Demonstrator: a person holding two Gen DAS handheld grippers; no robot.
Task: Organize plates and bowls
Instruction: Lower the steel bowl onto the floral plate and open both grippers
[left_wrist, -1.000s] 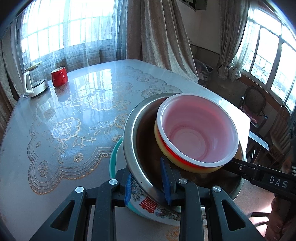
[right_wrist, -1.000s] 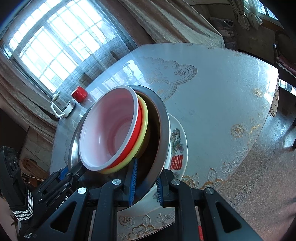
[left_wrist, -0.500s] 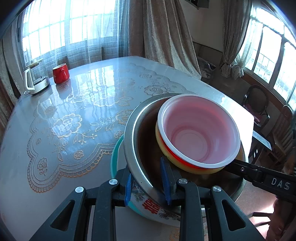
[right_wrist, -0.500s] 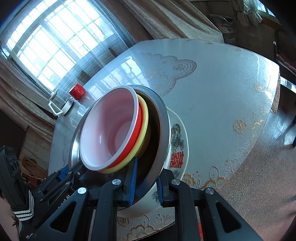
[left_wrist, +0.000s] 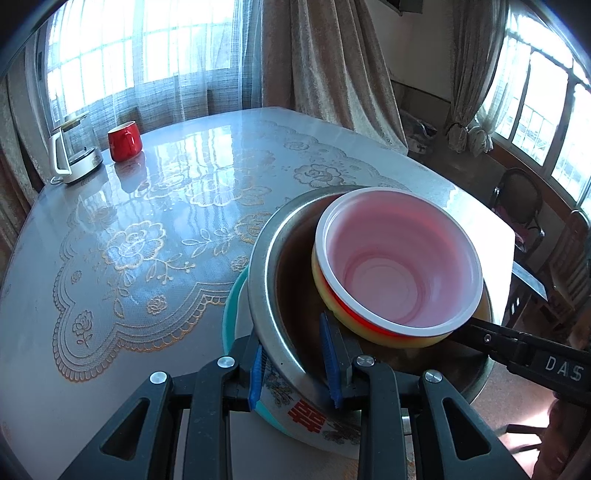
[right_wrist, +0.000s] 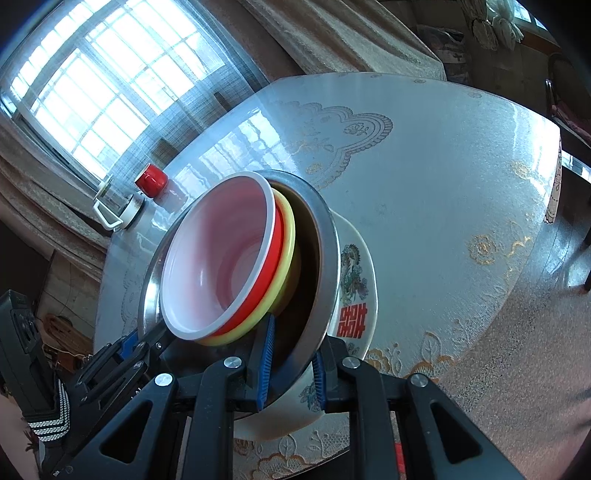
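Low in the frame, the left tool (left_wrist: 291, 369) and right tool (right_wrist: 290, 363) each clamp the rim of the round steel basin (left_wrist: 264, 295), which holds a white-rimmed red plastic bowl (left_wrist: 399, 266) nested in a yellow bowl (right_wrist: 286, 266). Beneath sits a white printed plate (right_wrist: 356, 295) (teal-edged), over the lace-patterned glossy surface (left_wrist: 147, 240); a red mug (left_wrist: 123, 141) stands upper left.

Between the jaws, a brushed steel bowl (left_wrist: 266, 295) holds glossy plastic bowls (left_wrist: 399, 266); beneath, a glazed printed plate (right_wrist: 354, 295); beyond, the glassy lace-patterned surface (left_wrist: 166, 221).
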